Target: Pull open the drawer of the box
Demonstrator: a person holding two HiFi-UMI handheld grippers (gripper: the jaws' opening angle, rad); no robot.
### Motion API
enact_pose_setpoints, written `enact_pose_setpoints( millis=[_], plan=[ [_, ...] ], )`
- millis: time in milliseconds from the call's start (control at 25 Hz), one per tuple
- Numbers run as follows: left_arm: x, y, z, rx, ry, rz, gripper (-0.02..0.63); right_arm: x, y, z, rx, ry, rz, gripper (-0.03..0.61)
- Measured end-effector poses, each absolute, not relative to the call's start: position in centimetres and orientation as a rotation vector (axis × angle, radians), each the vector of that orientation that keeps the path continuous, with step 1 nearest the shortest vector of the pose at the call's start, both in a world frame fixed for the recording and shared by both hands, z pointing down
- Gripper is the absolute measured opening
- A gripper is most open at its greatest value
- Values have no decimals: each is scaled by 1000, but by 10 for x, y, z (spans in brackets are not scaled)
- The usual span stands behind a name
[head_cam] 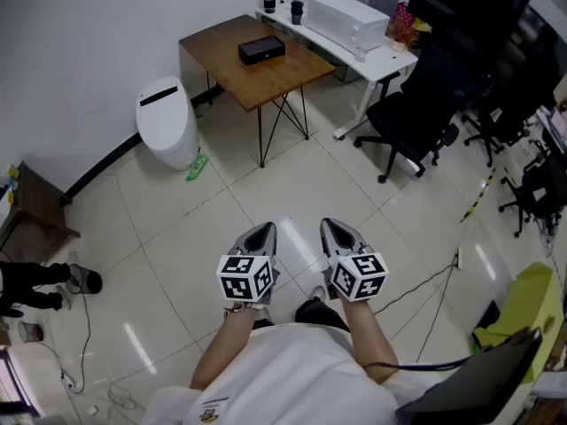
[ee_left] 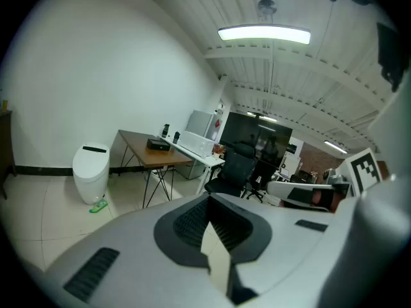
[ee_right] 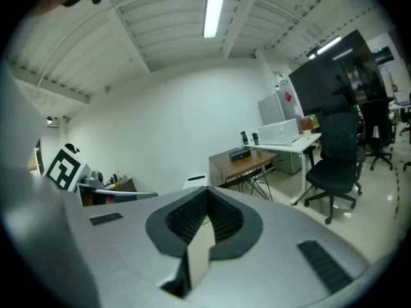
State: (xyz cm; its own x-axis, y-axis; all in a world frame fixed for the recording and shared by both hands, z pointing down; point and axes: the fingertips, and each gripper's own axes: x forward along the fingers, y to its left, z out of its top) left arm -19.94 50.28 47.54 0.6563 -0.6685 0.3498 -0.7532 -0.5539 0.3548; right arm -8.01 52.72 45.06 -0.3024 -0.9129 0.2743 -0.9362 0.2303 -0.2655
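Note:
The box (head_cam: 261, 50) is small and black and sits on a brown wooden table (head_cam: 266, 78) far across the room; I cannot make out its drawer at this distance. The left gripper view shows the box (ee_left: 157, 145) as a small dark shape on the table, and the right gripper view shows the same box (ee_right: 241, 154). My left gripper (head_cam: 261, 231) (ee_left: 207, 201) and right gripper (head_cam: 337, 228) (ee_right: 207, 191) are held side by side close to the person's body, above the tiled floor. Both point toward the table, both are shut, and neither holds anything.
A white bin (head_cam: 166, 120) stands left of the table, with a green item (head_cam: 197, 166) on the floor beside it. Behind the table is a white desk (head_cam: 390, 60) carrying a white appliance (head_cam: 347, 20). Black office chairs (head_cam: 416, 122) stand to the right. Cables (head_cam: 434, 282) trail over the floor.

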Motion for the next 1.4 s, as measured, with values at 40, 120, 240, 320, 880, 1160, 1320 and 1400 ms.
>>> enact_pose_setpoints(
  millis=[40, 120, 240, 320, 880, 1160, 1320, 1400],
  plan=[
    [-194, 499, 474, 2396, -1111, 236, 3, -74, 523, 450, 1814, -2419, 591, -14],
    [-181, 491, 472, 2394, -1116, 232, 3, -62, 515, 447, 1807, -2426, 587, -14],
    [-160, 483, 468, 2392, -1124, 229, 3, -41, 505, 442, 1797, -2436, 583, -14],
    [-147, 478, 466, 2387, -1134, 226, 3, -28, 499, 440, 1785, -2446, 585, -14],
    [-66, 467, 472, 2333, -1203, 231, 3, 54, 478, 450, 1696, -2494, 641, -14],
    [-48, 467, 474, 2331, -1227, 252, 3, 71, 475, 453, 1670, -2525, 644, -14],
    [-56, 459, 469, 2329, -1243, 250, 3, 63, 467, 453, 1662, -2532, 657, -14],
    [-60, 455, 470, 2323, -1253, 250, 3, 56, 461, 455, 1641, -2543, 661, -14]
  ],
)
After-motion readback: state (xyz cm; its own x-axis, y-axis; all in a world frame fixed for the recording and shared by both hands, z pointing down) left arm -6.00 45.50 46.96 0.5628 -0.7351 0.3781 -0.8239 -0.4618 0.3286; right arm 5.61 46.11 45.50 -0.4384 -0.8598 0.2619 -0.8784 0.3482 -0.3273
